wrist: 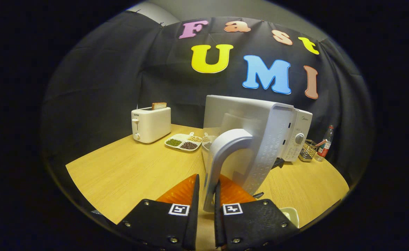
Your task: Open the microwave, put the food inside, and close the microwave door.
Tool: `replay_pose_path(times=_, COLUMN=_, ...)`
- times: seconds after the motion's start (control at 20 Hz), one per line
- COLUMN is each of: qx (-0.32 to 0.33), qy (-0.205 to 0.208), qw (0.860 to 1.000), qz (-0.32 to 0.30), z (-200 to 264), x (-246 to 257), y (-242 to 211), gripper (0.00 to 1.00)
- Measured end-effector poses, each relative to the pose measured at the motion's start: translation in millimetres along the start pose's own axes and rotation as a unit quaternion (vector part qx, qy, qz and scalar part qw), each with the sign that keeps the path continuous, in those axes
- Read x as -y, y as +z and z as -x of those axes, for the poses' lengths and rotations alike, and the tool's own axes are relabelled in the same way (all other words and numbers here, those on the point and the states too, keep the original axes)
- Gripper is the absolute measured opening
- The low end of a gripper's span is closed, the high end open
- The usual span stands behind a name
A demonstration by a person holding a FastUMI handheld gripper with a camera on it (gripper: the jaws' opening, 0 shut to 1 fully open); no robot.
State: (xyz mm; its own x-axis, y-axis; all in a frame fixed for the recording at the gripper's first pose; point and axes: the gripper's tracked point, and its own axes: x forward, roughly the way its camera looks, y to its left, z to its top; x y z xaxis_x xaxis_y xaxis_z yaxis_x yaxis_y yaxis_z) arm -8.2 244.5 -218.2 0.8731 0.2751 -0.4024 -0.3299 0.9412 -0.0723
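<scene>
Right now the white microwave [296, 137] sits on the wooden table [127, 174], its door [249, 139] swung wide toward the camera (pale curved handle [221, 157] in front). The gripper [207, 202] has both fingers pressed on the handle's lower end. Behind left: a white toaster [151, 123] holding bread [159, 105], then a divided dish of beans [184, 142]. A bottle [324, 144] and wire basket [308, 150] stand beyond the microwave.

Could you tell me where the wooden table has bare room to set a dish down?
Bare wood lies between the white toaster, the divided bean tray and the gripper, which grips the open white microwave door's handle. Crowded: beside the microwave, by the wire basket and bottle.
</scene>
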Motion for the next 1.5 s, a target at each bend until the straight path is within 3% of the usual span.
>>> replay_pose_path(times=0.15, qx=-0.006, qy=-0.008, qw=1.0, qz=-0.004, z=-0.5, x=-13.5, y=2.7, gripper=0.38)
replay_pose_path(times=0.6, qx=-0.035, qy=-0.008, qw=0.999, qz=-0.015, z=16.9, x=-21.4, y=-21.5, gripper=0.41)
replay_pose_path(times=0.7, qx=-0.035, qy=0.003, qw=0.999, qz=-0.001, z=17.1, x=-28.9, y=-20.3, gripper=0.47)
replay_pose_path(times=1.05, qx=-0.04, qy=0.038, qw=0.998, qz=0.035, z=15.4, x=-65.9, y=-16.1, gripper=0.46)
replay_pose_path(times=1.4, qx=-0.026, qy=0.128, qw=0.991, qz=0.023, z=32.0, x=-124.4, y=-2.1, gripper=0.46)
replay_pose_path(times=1.5, qx=-0.023, qy=0.134, qw=0.991, qz=0.019, z=39.3, x=-125.5, y=4.1, gripper=0.5)
